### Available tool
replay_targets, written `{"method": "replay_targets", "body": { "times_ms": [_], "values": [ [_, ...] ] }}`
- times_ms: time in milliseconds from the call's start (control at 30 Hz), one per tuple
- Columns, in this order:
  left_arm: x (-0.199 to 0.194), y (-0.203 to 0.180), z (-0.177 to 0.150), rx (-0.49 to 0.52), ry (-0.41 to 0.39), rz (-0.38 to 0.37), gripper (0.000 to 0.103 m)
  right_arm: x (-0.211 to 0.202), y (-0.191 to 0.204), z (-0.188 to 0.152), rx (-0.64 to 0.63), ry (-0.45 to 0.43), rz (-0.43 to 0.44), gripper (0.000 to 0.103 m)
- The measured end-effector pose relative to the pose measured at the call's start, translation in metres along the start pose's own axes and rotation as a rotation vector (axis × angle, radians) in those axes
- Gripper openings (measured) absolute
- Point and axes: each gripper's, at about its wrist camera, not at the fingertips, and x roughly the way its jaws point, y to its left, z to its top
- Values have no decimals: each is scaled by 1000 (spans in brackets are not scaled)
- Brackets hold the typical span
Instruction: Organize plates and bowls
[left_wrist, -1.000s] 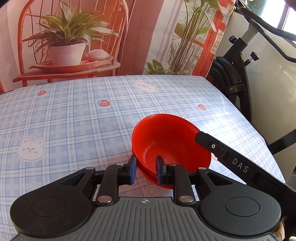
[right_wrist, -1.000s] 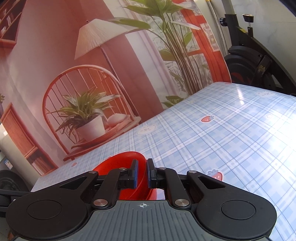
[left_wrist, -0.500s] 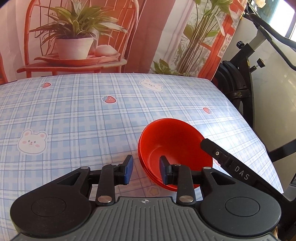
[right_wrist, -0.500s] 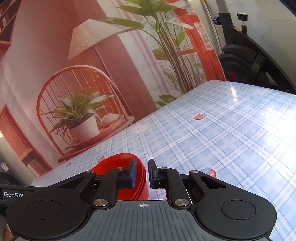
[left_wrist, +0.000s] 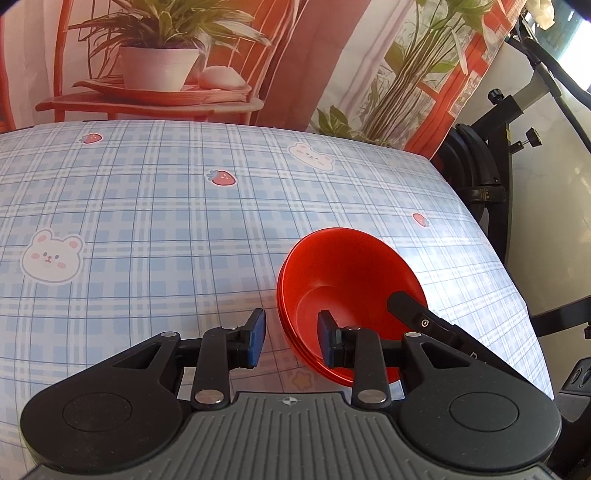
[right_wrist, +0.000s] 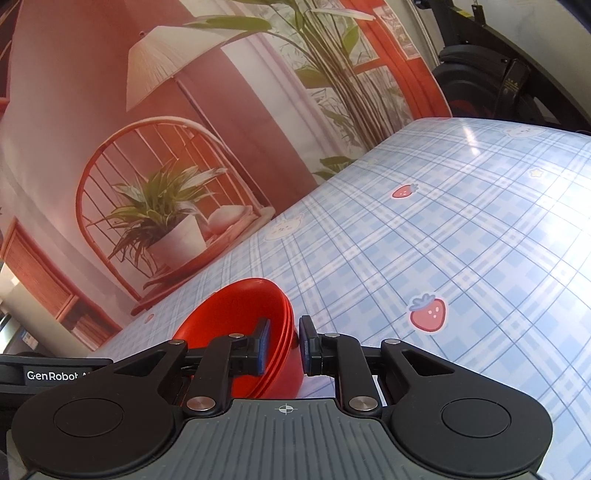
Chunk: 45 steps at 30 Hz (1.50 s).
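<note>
A stack of red bowls (left_wrist: 347, 288) sits on the blue checked tablecloth (left_wrist: 147, 221) near the table's right side. My left gripper (left_wrist: 291, 341) is open astride the stack's near-left rim; neither pad presses on it. One finger of the right gripper (left_wrist: 410, 310) reaches into the top bowl from the right. In the right wrist view the bowls (right_wrist: 236, 314) lie low and left of centre. The right gripper (right_wrist: 284, 345) has the rim between its jaws, which are opening, and a thin gap shows at the outer pad.
A black exercise bike (left_wrist: 491, 166) stands just past the table's right edge, close to the bowls. A printed backdrop with a potted plant and chair (left_wrist: 159, 66) hangs behind the table. The left gripper's body (right_wrist: 55, 374) shows at the far left of the right wrist view.
Both grippers were shut on the bowls' rim. The left jaws have spread off it, and the right jaws have parted a little. The bowls stay put.
</note>
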Motion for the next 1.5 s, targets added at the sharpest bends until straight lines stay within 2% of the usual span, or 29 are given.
{"method": "replay_targets", "body": {
  "times_ms": [100, 333, 600, 900, 1200, 1500],
  "values": [
    [2, 1, -1, -21, 9, -24, 32, -1, -1, 0, 9, 1, 6, 17],
    [4, 0, -2, -41, 16, -24, 25, -5, 0, 3, 13, 6, 9, 16],
    [-23, -5, -3, -9, -42, -46, 24, -22, 7, 9, 7, -8, 15, 12],
    [-82, 7, -25, 24, -112, -82, 24, -66, 56, 9, -103, -55, 22, 12],
    [-129, 35, -46, 23, -134, -46, 24, -88, 106, -15, -181, 0, 49, 12],
    [-152, 58, -74, -27, -168, -36, 24, -97, 132, -40, -253, 68, 58, 12]
  ]
}}
